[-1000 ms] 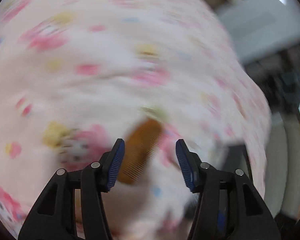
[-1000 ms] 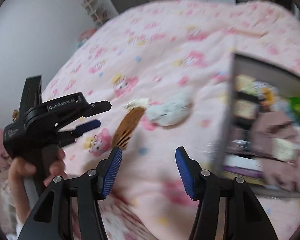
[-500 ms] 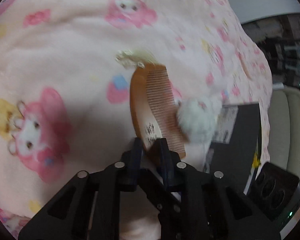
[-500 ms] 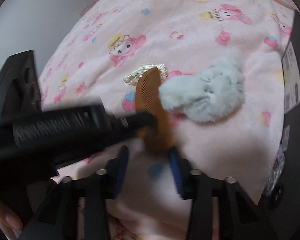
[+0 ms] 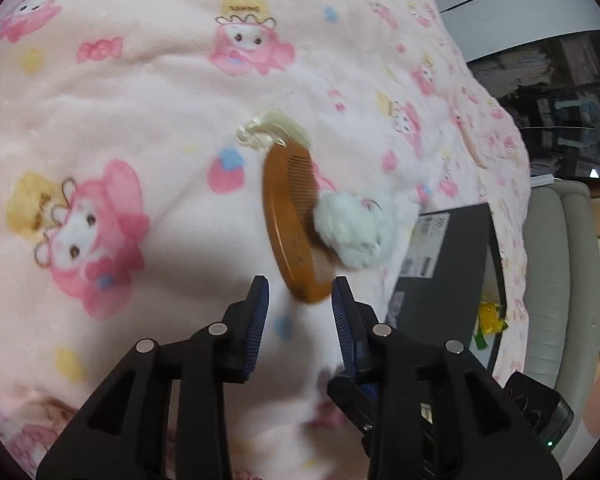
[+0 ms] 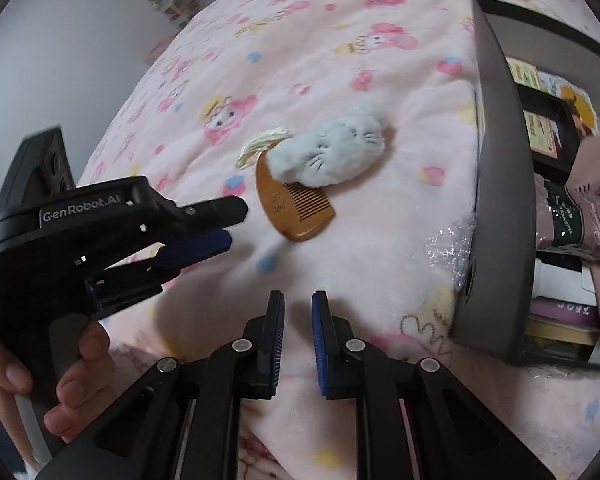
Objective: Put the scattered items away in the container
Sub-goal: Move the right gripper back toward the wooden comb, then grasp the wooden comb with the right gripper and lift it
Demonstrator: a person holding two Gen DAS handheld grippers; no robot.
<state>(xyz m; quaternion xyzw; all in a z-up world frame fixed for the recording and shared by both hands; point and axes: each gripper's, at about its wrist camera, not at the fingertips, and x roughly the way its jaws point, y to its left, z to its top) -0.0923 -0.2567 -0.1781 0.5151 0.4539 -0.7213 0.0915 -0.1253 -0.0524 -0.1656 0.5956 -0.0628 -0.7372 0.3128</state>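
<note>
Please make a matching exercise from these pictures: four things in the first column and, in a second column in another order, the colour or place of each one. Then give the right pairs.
Things:
1. comb
2. plush toy
3. container
4. tassel

Colour or place:
A. dark grey, at the right edge of the blanket
B. cream, at the comb's far end
C. brown wood, flat on the blanket
D. pale grey, lying over the comb's teeth

Pairs: 1-C, 2-D, 3-A, 4-B

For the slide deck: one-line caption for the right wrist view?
Right gripper nearly closed and empty above pink blanket; wooden comb under grey plush toy, container at right.
</note>
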